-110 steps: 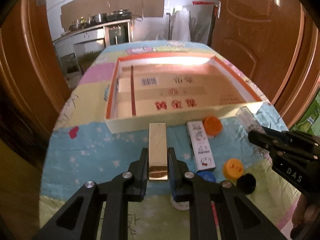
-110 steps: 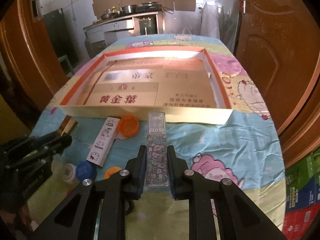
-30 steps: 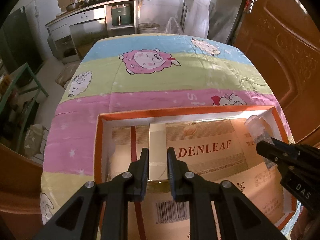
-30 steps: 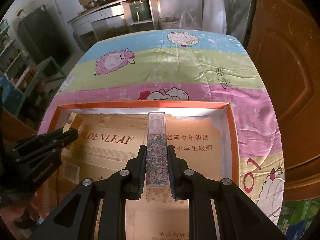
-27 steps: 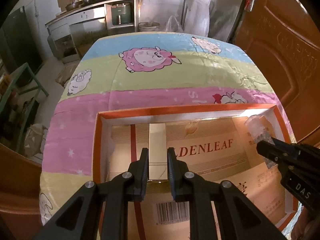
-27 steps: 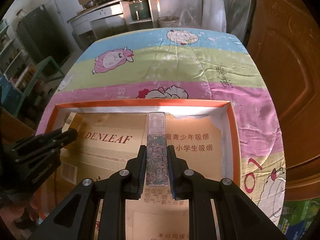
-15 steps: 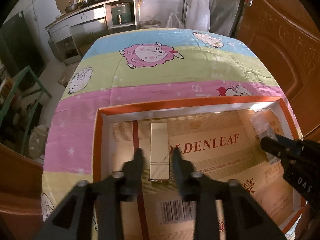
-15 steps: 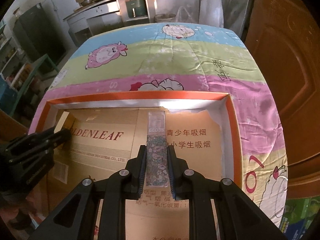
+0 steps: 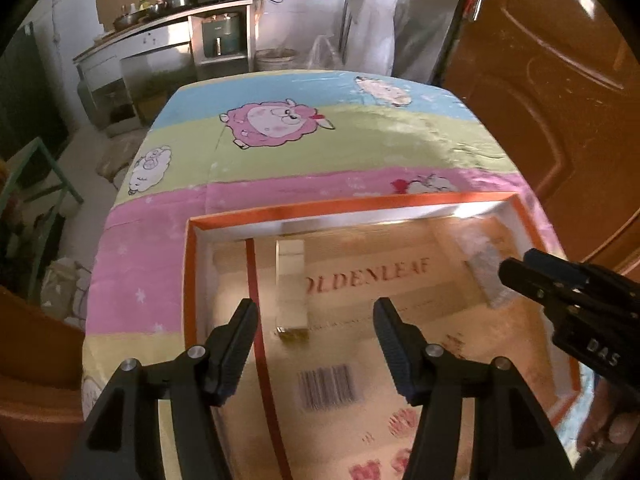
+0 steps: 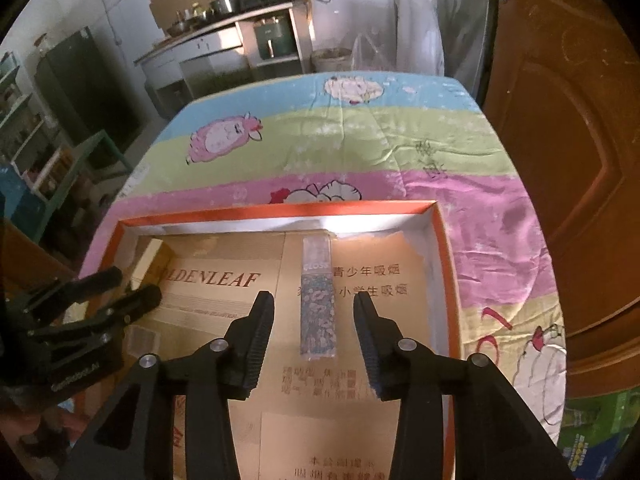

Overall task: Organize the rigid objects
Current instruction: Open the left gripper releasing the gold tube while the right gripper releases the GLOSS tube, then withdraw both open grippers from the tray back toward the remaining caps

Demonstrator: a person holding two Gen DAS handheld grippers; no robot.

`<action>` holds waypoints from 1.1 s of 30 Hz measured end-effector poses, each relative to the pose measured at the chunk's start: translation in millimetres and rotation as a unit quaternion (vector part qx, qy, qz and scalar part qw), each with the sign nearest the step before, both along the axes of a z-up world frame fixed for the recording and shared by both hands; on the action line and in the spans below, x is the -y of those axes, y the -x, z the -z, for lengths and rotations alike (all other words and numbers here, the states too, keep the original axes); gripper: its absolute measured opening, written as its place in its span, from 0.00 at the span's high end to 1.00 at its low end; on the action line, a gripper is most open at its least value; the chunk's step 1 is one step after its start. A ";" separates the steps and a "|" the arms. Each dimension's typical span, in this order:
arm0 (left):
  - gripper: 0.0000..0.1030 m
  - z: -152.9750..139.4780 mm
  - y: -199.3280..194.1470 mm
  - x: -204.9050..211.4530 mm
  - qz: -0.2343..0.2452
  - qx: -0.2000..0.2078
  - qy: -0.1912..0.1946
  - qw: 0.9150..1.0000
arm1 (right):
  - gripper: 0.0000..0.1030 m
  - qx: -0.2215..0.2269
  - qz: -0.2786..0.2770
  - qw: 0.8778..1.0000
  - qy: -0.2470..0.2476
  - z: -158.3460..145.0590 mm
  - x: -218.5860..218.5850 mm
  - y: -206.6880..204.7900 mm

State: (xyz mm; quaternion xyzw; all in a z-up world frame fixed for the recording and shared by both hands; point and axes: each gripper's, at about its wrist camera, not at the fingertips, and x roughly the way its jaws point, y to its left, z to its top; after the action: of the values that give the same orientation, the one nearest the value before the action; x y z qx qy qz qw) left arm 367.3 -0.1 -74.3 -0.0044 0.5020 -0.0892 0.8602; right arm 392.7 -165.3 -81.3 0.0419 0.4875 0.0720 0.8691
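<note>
A gold box (image 9: 291, 286) lies flat on the cardboard floor of the orange-rimmed tray (image 9: 320, 209), near its far left corner. My left gripper (image 9: 316, 312) is open just behind it, jaws wide apart and empty. A floral "GLOSS" box (image 10: 317, 300) lies flat in the tray's right half, near the far wall. My right gripper (image 10: 314, 306) is open around its near end without touching it. The gold box (image 10: 151, 260) and left gripper (image 10: 120, 292) also show in the right wrist view. The floral box (image 9: 486, 268) and right gripper (image 9: 516, 264) show in the left wrist view.
The tray (image 10: 438, 240) sits on a table with a sheep-print cloth (image 10: 360, 140). A brown door (image 10: 568, 120) stands close on the right. A kitchen counter (image 10: 224, 28) with pots is at the back. A green frame (image 9: 40, 176) stands left of the table.
Both grippers carried their boxes from the table into the tray, then opened. The gold box and the floral box now lie released on the tray floor.
</note>
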 end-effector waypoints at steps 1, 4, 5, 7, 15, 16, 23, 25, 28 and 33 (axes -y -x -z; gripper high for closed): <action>0.42 -4.4 3.3 -0.7 -0.002 0.006 0.003 1.000 | 0.58 0.002 0.001 1.000 0.000 -2.2 0.9 2.5; 0.42 -22.5 17.2 -5.1 -0.020 0.043 0.008 0.999 | 0.58 0.010 0.007 1.000 -0.007 -9.7 5.8 12.6; 0.42 -26.8 21.0 -7.1 -0.024 0.047 0.012 0.999 | 0.58 0.013 0.008 1.000 -0.008 -11.6 7.1 15.5; 0.42 -33.9 28.6 -11.1 -0.029 0.049 0.027 0.998 | 0.58 0.019 0.010 1.000 -0.013 -17.2 9.3 24.1; 0.42 -65.3 78.3 -5.6 0.012 0.095 0.022 0.995 | 0.58 0.048 0.001 0.999 -0.009 -38.6 6.7 67.0; 0.42 -68.6 82.2 -6.8 0.012 0.101 0.022 0.995 | 0.58 0.054 -0.002 0.999 -0.007 -41.9 5.6 74.7; 0.42 -94.5 132.8 -20.9 -0.006 0.163 0.018 0.986 | 0.58 0.078 -0.006 0.997 -0.010 -59.1 4.6 116.7; 0.42 -98.0 146.0 -23.6 -0.010 0.170 0.013 0.985 | 0.58 0.084 -0.006 0.996 -0.003 -62.9 3.5 128.9; 0.42 -101.0 165.9 -26.1 -0.015 0.184 0.003 0.983 | 0.58 0.095 -0.010 0.995 0.004 -68.0 1.8 149.0; 0.42 -107.3 206.8 -29.5 -0.015 0.211 -0.015 0.977 | 0.58 0.105 -0.011 0.994 0.001 -74.9 2.6 182.7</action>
State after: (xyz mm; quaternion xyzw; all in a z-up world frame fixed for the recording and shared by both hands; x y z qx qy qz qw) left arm 160.5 29.4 33.0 0.0202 0.3109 -0.0674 0.9478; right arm 210.0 -168.0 -6.4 0.0282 0.3941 0.0851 0.9147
